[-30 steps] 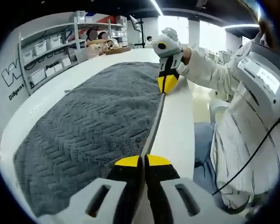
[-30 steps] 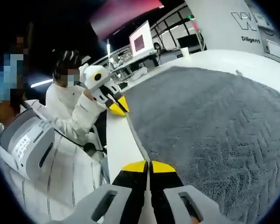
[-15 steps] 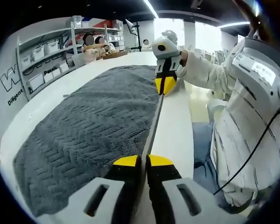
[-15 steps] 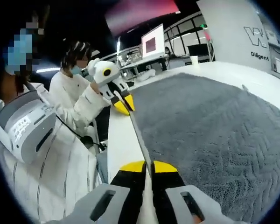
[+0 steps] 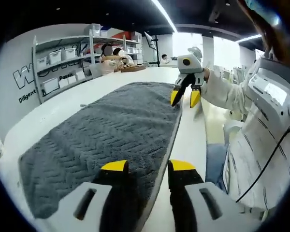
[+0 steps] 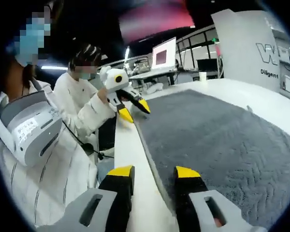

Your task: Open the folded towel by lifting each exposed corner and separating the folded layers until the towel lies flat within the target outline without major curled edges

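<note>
both grippers' fingers [image 5: 115, 167] now parted, towel [image 5: 101, 140] edge released.

Ceiling strip lights [image 5: 160, 9] are glaring at the upper centre of the left gripper view, washing the white surface [image 5: 43, 116] bright; fisheye bending is curving the edges, and the right gripper view's upper left is staying dim and slightly blurred

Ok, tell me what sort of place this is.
Probably a lab or workshop rather than a home. Metal shelving with storage bins lines a wall with printed lettering, a computer monitor sits on a desk behind, and the grey towel lies on a long white table.
</note>
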The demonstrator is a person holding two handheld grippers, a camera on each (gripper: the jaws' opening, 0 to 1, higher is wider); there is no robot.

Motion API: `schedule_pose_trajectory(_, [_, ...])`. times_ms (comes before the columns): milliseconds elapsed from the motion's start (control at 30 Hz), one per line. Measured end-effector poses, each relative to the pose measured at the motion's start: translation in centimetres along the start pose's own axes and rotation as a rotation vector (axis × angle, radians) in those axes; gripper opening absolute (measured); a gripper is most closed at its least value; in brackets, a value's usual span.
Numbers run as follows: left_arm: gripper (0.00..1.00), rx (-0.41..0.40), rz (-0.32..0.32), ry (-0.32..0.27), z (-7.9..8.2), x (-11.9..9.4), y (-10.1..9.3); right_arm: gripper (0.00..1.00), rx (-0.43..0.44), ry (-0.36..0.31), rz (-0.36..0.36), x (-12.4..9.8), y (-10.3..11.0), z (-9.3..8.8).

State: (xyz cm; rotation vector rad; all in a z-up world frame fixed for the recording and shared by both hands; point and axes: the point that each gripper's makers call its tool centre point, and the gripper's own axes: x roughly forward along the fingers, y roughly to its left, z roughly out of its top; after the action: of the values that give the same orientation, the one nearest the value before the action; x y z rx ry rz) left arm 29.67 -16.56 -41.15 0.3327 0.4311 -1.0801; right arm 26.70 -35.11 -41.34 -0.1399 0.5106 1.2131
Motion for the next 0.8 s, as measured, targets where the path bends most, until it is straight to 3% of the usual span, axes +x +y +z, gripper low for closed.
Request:
schedule_pose_trajectory(167, [0.56, -0.025, 0.049, -0.002, -0.4, -0.6, 1.2, 0.37, -0.019, 0.0, -0.032, -0.6, -1.2, -0.2])
schedule_pose_trajectory(200, [0.58, -0.045, 0.084, -0.018, -0.5, -0.8, 2.0, 0.39, -0.021, -0.001, -0.046, -0.9, -1.9, -0.3])
schedule_pose_trajectory(333, [0.56, -0.06, 0.117, -0.029, -1.3, -1.2, 3.5, 0.41, -0.075, -0.009, -0.095, -1.1, -3.5, -0.1])
schedule_pose_trajectory(433, [0.55, -0.028, 0.13, 0.012, -2.1, -1.0, 3.9, 0.43, -0.096, 0.029, -0.083, -0.8, -3.9, -0.6])
schedule_pose_trajectory(500, [0.56, -0.021, 0.127, 0.011, -2.1, -0.9, 4.2, 0.47, -0.126, 0.05, -0.077, -0.5, -4.0, -0.9])
schedule_pose_trajectory(633, [0.56, -0.026, 0.109, -0.003, -1.9, -0.7, 4.7, 0.46, -0.166, 0.07, -0.043, -0.2, -3.9, -1.1])
schedule_pose_trajectory(800, [0.55, -0.028, 0.105, 0.03, -2.8, -0.2, 5.2, 0.47, -0.173, 0.101, -0.04, 0.2, -4.3, -1.7])
